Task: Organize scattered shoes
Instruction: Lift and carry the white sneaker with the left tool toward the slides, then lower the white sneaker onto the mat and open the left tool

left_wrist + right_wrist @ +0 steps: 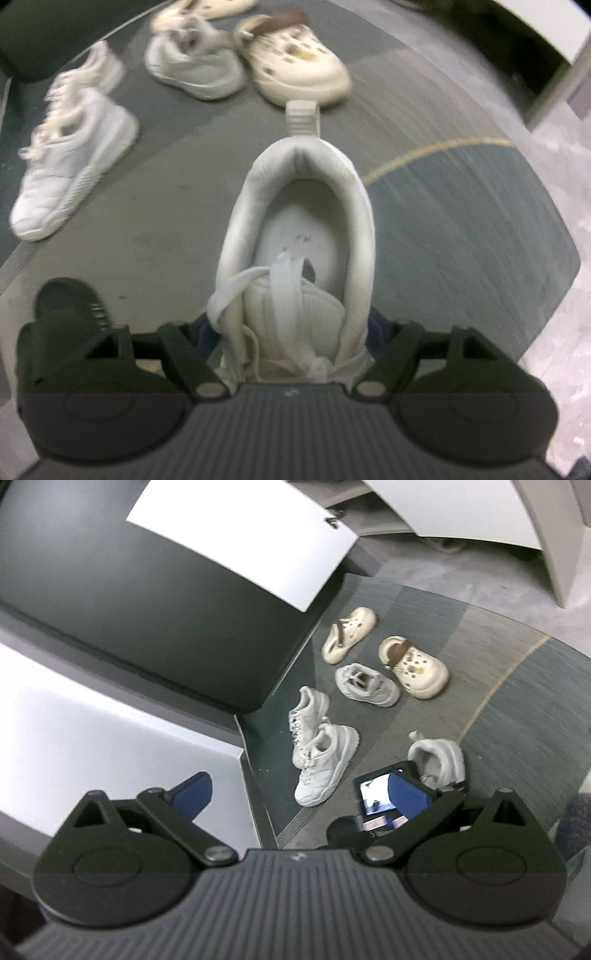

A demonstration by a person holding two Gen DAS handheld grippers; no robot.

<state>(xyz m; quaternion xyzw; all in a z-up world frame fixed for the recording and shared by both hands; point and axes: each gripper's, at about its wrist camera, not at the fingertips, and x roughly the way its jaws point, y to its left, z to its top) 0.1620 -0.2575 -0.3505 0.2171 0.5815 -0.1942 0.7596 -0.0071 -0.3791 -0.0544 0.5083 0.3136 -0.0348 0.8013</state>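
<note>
Left gripper (295, 332) clamps the white sneaker (299, 236) at its soft tongue end (light, floppy laces); right gripper (295, 794) spread, holding nothing.

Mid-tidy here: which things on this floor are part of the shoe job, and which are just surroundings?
Job:
- held sneaker, clamped in left gripper
- lone sneaker
- two sneakers together
- two clogs
- right gripper, open and empty

Surroundings:
- mat
- dark cabinet
- white sheet
</note>
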